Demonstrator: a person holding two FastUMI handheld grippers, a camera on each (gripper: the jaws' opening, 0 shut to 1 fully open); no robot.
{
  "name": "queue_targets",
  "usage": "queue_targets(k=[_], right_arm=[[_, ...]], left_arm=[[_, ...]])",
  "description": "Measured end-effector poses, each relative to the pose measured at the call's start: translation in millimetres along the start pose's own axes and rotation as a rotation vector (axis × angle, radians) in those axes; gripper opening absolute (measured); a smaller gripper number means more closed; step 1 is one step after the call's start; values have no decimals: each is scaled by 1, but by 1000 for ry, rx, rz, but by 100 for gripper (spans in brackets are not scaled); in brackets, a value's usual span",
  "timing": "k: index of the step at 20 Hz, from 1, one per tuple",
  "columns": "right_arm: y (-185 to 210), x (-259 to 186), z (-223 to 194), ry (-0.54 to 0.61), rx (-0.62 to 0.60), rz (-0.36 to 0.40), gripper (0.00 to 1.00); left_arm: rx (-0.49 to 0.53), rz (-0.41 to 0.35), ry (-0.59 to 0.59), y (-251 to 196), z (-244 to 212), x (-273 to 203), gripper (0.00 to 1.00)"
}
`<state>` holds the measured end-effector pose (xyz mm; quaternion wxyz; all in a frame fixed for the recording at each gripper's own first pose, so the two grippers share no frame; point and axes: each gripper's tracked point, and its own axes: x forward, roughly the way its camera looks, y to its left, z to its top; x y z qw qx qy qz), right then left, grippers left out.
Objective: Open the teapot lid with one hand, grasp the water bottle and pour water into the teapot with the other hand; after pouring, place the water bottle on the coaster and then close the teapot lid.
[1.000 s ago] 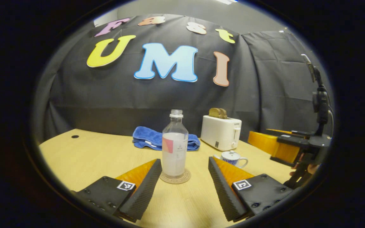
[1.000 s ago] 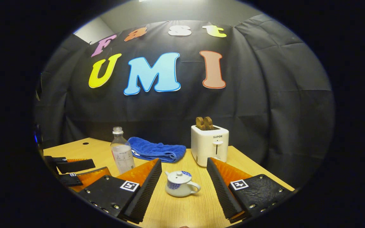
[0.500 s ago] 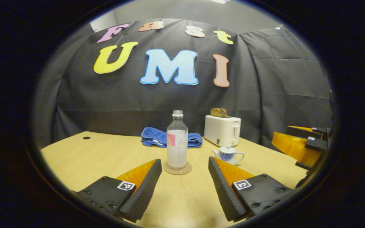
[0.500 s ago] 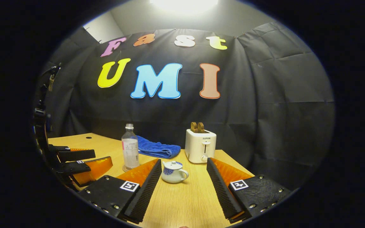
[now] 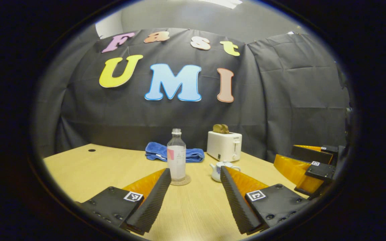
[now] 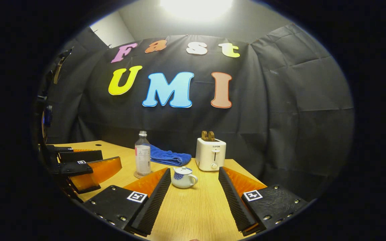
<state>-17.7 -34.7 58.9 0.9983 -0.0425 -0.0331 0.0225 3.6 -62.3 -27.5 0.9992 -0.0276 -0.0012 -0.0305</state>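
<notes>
A clear capless water bottle [image 5: 176,154] [image 6: 142,155] stands upright on a round coaster [image 5: 181,181] on the wooden table. To its right sits a small white and blue teapot [image 5: 218,169] [image 6: 183,177] with its lid on. My left gripper [image 5: 195,194] is open, well back from the bottle, nothing between its fingers. My right gripper [image 6: 194,192] is open too, back from the teapot, which sits ahead and slightly left of it. In the right gripper view the left gripper [image 6: 84,165] sits low at the left; in the left gripper view the right gripper [image 5: 308,165] is at the right edge.
A white toaster [image 5: 224,145] [image 6: 210,154] with toast in it stands behind the teapot. A folded blue towel [image 5: 171,154] [image 6: 169,157] lies behind the bottle. The table [image 5: 112,164] has a small hole near its far left corner.
Both grippers have drawn back from the table and risen slightly; bottle and teapot look smaller and farther. Bottle, coaster and teapot have not moved. Both grippers stayed open.
</notes>
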Motion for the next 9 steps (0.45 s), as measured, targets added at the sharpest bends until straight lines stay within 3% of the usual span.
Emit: queue_targets(k=[9], right_arm=[[21,-17,-4,-16,29,60,89]], left_arm=[[28,9,26,2,-16,-23,99]])
